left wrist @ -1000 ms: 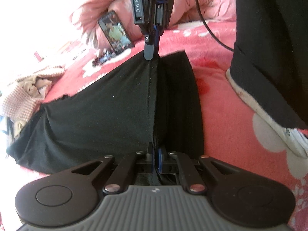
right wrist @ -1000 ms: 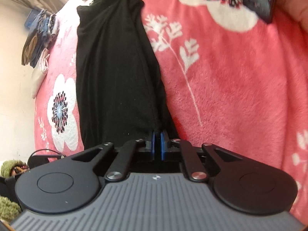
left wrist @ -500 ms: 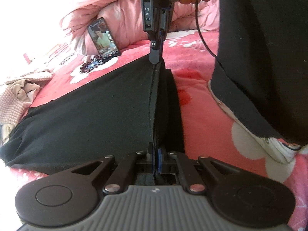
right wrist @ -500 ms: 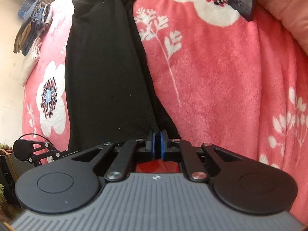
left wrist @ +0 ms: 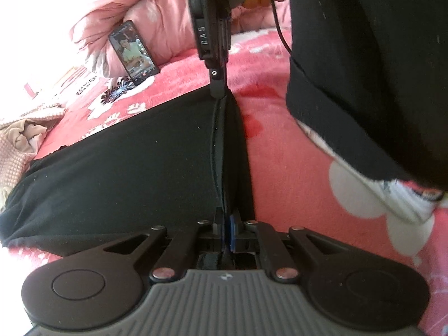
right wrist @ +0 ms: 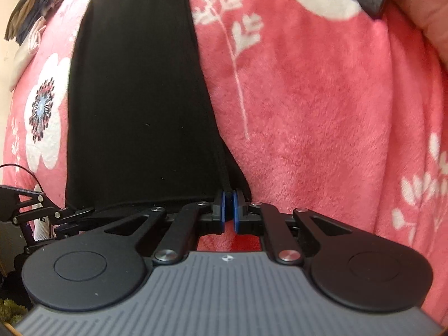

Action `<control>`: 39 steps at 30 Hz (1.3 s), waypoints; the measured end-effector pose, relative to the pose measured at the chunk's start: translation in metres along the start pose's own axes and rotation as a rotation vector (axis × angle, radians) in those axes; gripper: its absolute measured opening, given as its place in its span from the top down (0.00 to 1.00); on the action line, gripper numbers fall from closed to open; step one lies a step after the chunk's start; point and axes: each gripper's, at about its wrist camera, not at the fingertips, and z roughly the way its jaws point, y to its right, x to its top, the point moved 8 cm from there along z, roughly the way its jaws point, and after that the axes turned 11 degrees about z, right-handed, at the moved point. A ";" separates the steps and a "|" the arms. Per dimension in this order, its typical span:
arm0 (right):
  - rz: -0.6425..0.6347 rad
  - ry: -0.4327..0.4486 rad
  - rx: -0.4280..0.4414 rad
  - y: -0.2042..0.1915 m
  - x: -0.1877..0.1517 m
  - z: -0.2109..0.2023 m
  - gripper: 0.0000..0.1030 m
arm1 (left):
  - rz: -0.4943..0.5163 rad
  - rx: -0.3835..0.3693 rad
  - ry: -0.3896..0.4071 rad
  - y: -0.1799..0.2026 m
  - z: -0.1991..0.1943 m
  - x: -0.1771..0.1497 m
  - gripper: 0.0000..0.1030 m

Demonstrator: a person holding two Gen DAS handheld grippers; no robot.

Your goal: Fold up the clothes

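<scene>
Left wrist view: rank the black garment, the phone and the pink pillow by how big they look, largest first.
1. black garment, spread over the blanket and filling most of the middle.
2. pink pillow, though it lies farther back and glare hides its top edge.
3. phone, leaning against the pillow, clearly smallest.

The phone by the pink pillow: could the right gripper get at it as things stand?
Probably not yet. The right gripper is shut on the black garment's folded edge, so it must let go first. Otherwise the pink blanket between it and the phone looks bare, with nothing in the way.
</scene>
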 end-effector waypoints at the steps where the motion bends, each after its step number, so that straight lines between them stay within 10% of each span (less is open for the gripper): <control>1: -0.004 0.001 -0.005 0.000 0.000 -0.003 0.97 | -0.006 -0.005 0.005 -0.001 -0.001 0.001 0.96; 8: 0.003 -0.026 -0.045 0.004 -0.008 0.007 0.97 | -0.030 -0.049 -0.010 0.001 0.001 -0.006 0.94; 12: 0.014 -0.040 -0.045 0.004 -0.008 0.014 0.97 | -0.100 -0.109 -0.008 -0.012 -0.017 -0.015 0.69; 15: 0.028 -0.046 -0.032 0.005 -0.008 0.010 0.96 | -0.165 -0.149 -0.034 -0.019 -0.033 -0.033 0.68; 26: 0.038 -0.053 -0.020 0.004 -0.008 0.012 0.96 | -0.960 -0.414 -0.044 -0.079 -0.017 -0.082 0.59; 31: 0.040 -0.054 -0.020 0.002 -0.009 0.013 0.96 | -1.211 -0.513 -0.048 -0.090 0.005 -0.094 0.73; 34: 0.044 -0.057 -0.019 0.001 -0.008 0.014 0.96 | -1.231 -0.540 -0.067 -0.087 0.018 -0.090 0.94; 39: 0.050 -0.061 -0.011 0.000 -0.008 0.014 0.96 | -1.233 -0.581 -0.083 -0.079 0.025 -0.086 0.96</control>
